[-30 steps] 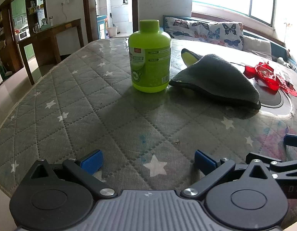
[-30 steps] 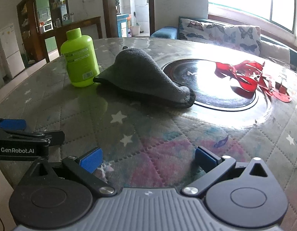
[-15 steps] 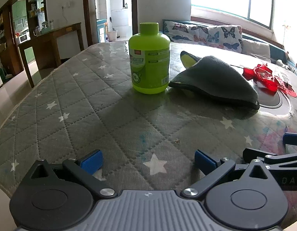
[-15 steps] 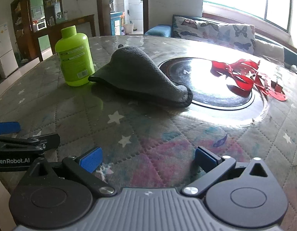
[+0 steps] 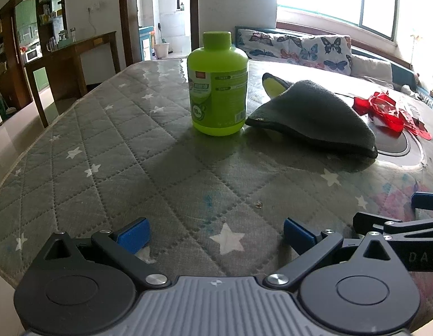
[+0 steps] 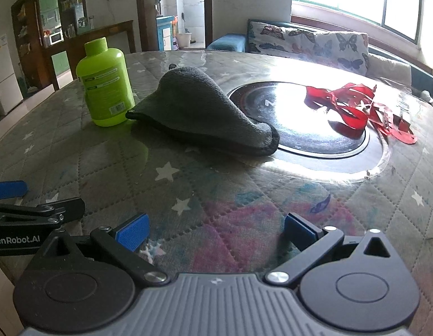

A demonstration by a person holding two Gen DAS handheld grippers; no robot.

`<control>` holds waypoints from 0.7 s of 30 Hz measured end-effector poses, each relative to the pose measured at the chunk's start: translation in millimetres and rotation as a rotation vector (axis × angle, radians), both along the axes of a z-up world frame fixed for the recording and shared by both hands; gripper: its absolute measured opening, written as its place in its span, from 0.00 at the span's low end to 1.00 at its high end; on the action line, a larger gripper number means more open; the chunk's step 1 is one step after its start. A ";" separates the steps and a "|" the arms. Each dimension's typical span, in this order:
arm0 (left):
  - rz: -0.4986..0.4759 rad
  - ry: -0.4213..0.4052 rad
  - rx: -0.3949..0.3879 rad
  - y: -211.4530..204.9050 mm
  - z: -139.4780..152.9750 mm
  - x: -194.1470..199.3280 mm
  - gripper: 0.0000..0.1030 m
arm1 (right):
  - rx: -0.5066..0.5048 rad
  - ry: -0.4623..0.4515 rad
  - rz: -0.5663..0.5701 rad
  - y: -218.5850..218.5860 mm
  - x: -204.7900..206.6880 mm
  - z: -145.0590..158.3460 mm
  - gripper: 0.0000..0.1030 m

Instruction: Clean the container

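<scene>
Both sets of jaws are spread wide and pinching nothing as I hover low over the near edge of the bench. From my left gripper, blue pads apart, I look straight across the quilted, star-printed cover at the lime-green bottle, standing upright with its cap on, well ahead of me. Just to its right, close to its base though I can't tell if they touch, lies the dark grey cloth, humped up with something yellow-green peeking out from under its far end. My right gripper's fingers poke in at the right edge of this view.

From my right gripper, also open with empty air between the pads, the same bottle sits to the left and the cloth lies ahead, its near corner draped onto the rim of the round black glass hob set into the bench. On the far right of that hob lies a tangle of red cut paper, partly spilling onto the cover. My left gripper's fingers show at the left edge, level with me. Beyond the bench runs a sofa with a butterfly-print cushion under a bright window.
</scene>
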State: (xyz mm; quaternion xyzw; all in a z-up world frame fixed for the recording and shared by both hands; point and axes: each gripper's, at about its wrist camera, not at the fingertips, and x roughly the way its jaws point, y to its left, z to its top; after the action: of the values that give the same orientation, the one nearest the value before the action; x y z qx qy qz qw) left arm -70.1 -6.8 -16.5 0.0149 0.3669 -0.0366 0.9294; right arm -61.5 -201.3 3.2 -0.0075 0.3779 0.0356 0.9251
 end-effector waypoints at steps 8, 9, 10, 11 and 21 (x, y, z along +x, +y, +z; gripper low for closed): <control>-0.035 0.026 0.007 1.7 1.4 15.0 1.00 | -0.002 0.010 -0.017 2.5 13.4 1.3 1.00; -0.043 0.036 0.008 2.4 2.3 18.6 1.00 | -0.001 0.013 -0.016 2.8 15.5 1.3 1.00; -0.049 0.046 0.009 2.9 3.2 22.3 1.00 | -0.001 0.015 -0.016 3.0 17.6 1.3 1.00; -0.052 0.052 0.009 3.4 3.5 25.8 1.00 | -0.001 0.018 -0.015 3.3 19.6 1.4 1.00; -0.053 0.065 0.010 1.1 2.6 50.7 1.00 | 0.000 0.067 0.013 2.1 49.4 5.0 1.00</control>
State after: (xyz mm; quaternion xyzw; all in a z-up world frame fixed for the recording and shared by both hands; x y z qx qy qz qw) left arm -19.5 -5.7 -13.8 0.0279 0.3966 -0.0599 0.9156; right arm -12.1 -199.2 8.2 -0.0089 0.4087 0.0416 0.9117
